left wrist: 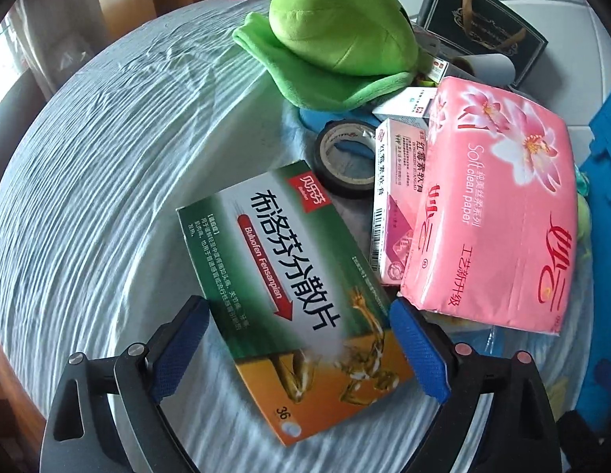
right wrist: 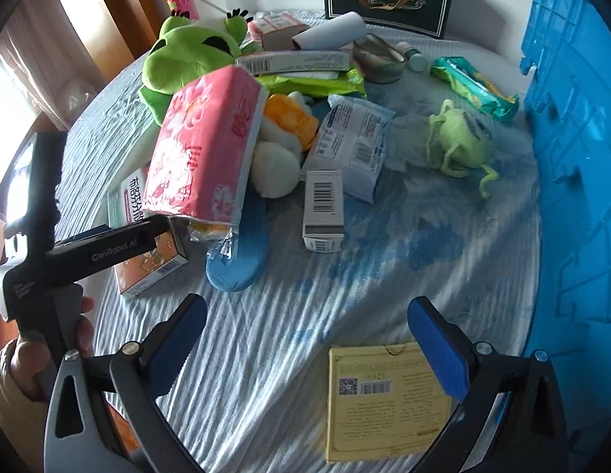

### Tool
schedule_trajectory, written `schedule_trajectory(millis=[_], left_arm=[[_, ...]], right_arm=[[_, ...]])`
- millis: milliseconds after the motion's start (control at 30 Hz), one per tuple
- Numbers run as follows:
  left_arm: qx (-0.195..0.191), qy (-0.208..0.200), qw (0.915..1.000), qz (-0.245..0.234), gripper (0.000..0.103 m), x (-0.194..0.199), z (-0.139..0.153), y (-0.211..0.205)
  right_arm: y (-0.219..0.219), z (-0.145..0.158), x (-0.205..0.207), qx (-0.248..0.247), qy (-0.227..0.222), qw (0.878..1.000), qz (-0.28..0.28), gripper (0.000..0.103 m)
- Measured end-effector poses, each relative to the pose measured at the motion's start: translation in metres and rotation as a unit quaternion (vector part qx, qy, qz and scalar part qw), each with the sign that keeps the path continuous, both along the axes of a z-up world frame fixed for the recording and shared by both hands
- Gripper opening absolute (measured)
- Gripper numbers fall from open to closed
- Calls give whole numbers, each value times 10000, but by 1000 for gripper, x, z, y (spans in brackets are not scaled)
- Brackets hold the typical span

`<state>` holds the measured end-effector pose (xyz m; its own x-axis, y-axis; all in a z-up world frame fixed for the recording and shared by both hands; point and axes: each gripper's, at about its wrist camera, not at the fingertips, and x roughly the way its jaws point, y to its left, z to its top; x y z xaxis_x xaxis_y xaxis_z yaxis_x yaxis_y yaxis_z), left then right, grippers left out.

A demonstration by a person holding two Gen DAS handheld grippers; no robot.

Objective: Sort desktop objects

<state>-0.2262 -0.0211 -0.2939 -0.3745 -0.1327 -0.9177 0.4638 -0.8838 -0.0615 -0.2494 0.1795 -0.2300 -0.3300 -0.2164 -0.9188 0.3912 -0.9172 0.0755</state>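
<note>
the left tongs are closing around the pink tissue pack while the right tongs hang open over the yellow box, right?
Not quite. In the left wrist view, the left tongs bracket the green medicine box, not the pink tissue pack, which lies beside it. The right tongs do hang open over the yellow box.

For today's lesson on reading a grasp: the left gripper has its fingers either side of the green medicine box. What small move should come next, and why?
Probably close the left gripper on the green medicine box. Its blue pads already flank the box's two long edges, and the box lies between them on the striped cloth, with the pink tissue pack close beside it. Whether the pads already touch cannot be told.
</note>
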Motion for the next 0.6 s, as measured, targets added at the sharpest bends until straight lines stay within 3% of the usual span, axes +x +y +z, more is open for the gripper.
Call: schedule_trajectory(millis=[200, 300, 500, 600], left_arm=[[-462, -50, 9968, -657, 98, 4, 4, 0], [-833, -193, 9926, -862, 96, 12, 11, -23], [-878, -273, 9911, -961, 72, 27, 31, -73], [-835, -254, 9890, -1193, 68, 33, 35, -77]], right_arm=[[-12, -3, 0, 69, -30, 10000, -40, 103], [-20, 1, 1, -51, -11, 9999, -108, 103], [-62, -13, 8, -690, -252, 9973, -9, 102], [-83, -29, 10, -815, -419, 9958, 5, 70]])
